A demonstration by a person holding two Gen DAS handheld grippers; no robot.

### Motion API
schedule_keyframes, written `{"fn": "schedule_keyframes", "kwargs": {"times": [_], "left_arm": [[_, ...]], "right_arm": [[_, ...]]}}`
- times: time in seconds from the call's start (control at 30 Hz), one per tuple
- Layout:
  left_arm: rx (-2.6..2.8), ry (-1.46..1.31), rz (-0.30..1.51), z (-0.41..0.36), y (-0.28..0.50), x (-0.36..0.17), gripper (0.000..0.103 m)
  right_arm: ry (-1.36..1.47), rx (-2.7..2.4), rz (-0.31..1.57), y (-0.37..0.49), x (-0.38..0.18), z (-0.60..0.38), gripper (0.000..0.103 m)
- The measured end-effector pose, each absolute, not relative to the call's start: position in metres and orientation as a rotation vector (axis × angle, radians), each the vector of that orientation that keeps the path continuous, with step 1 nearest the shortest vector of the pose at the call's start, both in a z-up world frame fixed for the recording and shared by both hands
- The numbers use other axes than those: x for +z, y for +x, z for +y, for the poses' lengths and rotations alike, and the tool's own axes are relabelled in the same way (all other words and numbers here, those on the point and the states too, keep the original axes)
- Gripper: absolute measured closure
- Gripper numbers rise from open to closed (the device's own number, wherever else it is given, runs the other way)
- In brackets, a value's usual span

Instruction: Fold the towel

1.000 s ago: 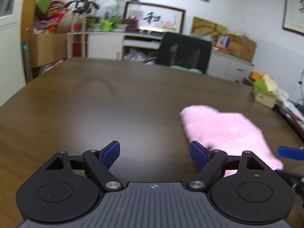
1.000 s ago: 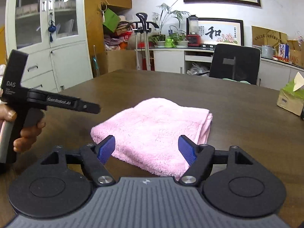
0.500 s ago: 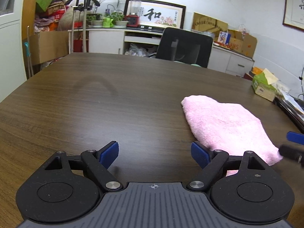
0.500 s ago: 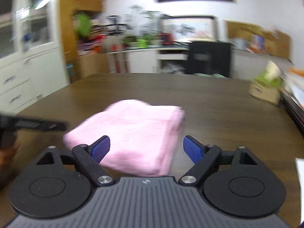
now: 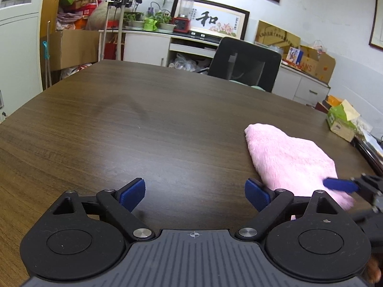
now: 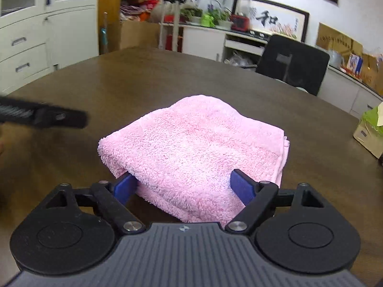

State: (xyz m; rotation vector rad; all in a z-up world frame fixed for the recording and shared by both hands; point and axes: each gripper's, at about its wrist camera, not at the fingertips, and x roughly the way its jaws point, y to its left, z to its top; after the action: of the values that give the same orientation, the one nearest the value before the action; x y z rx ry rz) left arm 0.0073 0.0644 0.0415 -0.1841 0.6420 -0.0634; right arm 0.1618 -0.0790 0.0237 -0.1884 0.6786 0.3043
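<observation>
A pink fluffy towel (image 6: 191,148) lies folded into a thick pad on the dark wooden table (image 6: 134,76). My right gripper (image 6: 183,186) is open, its blue pads at either side of the towel's near edge. In the left wrist view the towel (image 5: 287,157) lies to the right. My left gripper (image 5: 195,192) is open and empty over bare table, its right pad just beside the towel's near corner. The right gripper's blue fingertip (image 5: 340,184) shows at the towel's near right edge. The left gripper's black body (image 6: 43,114) shows at the left of the right wrist view.
A green tissue box (image 5: 341,122) stands near the table's right edge, with dark flat items (image 5: 369,148) beside it. A black office chair (image 5: 244,63) stands at the far side. Cabinets, boxes and plants line the walls.
My right gripper has moved forward to the towel's near edge, so the towel now fills the space between its pads. My left gripper has shifted slightly; the towel stays put.
</observation>
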Motion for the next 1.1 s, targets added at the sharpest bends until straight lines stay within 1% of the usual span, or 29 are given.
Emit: {"fn": "schedule_keyframes", "kwargs": {"times": [0.1, 0.23, 0.3, 0.43, 0.53, 0.63, 0.87, 1.1], "left_arm": [[-0.067, -0.174, 0.639, 0.063, 0.007, 0.041, 0.009], [-0.081, -0.161, 0.646, 0.061, 0.008, 0.039, 0.009], [-0.090, -0.159, 0.649, 0.059, 0.008, 0.039, 0.008], [-0.117, -0.148, 0.638, 0.054, 0.006, 0.038, 0.007], [-0.128, -0.126, 0.614, 0.048, 0.004, 0.038, 0.007], [-0.131, -0.110, 0.602, 0.042, 0.006, 0.038, 0.006], [-0.106, -0.033, 0.620, 0.026, 0.017, 0.030, 0.006], [-0.084, -0.055, 0.675, 0.028, 0.028, 0.026, 0.004]], "right_arm": [[-0.183, 0.309, 0.691, 0.192, 0.021, -0.084, 0.012], [-0.184, 0.352, 0.668, 0.210, 0.016, -0.095, 0.012], [-0.168, 0.384, 0.661, 0.206, 0.018, -0.102, 0.012], [-0.126, 0.423, 0.582, 0.178, 0.035, -0.119, 0.012], [-0.058, 0.359, 0.545, 0.153, 0.042, -0.136, 0.011], [-0.035, 0.231, 0.530, 0.133, 0.038, -0.149, 0.010], [-0.001, 0.105, 0.590, 0.109, 0.019, -0.168, 0.010], [0.078, 0.037, 0.663, 0.110, 0.007, -0.183, 0.008]]}}
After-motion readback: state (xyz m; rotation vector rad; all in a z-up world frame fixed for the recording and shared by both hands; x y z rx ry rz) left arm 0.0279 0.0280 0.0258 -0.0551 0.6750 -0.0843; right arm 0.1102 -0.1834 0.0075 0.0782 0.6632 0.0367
